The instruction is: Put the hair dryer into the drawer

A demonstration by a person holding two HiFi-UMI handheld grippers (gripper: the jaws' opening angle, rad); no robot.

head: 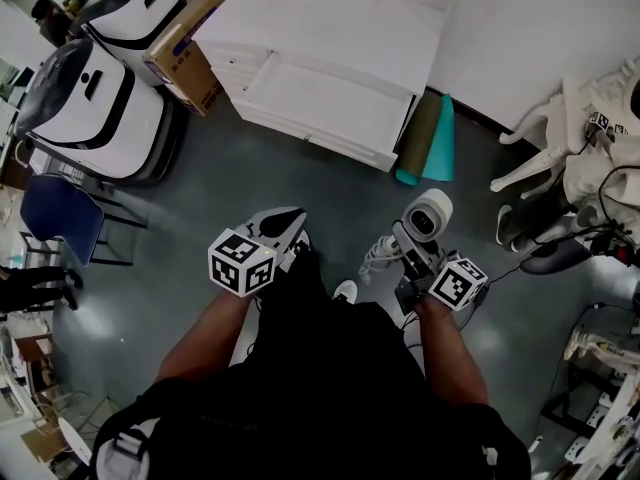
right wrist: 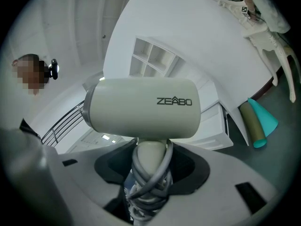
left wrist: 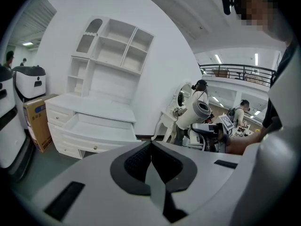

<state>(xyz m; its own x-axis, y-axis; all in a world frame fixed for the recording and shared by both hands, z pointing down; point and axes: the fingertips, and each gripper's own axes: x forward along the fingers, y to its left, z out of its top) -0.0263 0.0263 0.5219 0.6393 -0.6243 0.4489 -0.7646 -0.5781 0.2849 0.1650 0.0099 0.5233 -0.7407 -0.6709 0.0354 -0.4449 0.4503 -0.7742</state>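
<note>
- The right gripper (right wrist: 149,173) held the hair dryer (right wrist: 141,108) by its handle, jaws closed in on both sides of it, with the barrel lying crosswise above them.
- A grey cord (right wrist: 151,180) was wound round the handle; its lower turns and the handle's end sank out of sight between the jaws, and no plug could be made out.
- In the head view the hair dryer (head: 428,215) was held up over the grey floor (head: 330,198), well apart from the drawer (head: 320,108); the right gripper (head: 418,263) covered its handle.
- The left gripper (left wrist: 151,147) had its jaws brought together at the tips, with nothing between them; in the head view it (head: 283,226) pointed toward the white dresser (head: 330,28).
- The drawer (left wrist: 96,126) stood pulled out from the dresser (left wrist: 110,46). From the left gripper view its front wall hid most of the inside.
- Two rolled mats (head: 428,138), one olive and one teal, leaned by the dresser's right corner.
- A cardboard box (head: 185,53) sat at the dresser's left, partly cut off behind a white machine (head: 100,108).
- The person's dark torso blocked the floor at the bottom of the head view.
</note>
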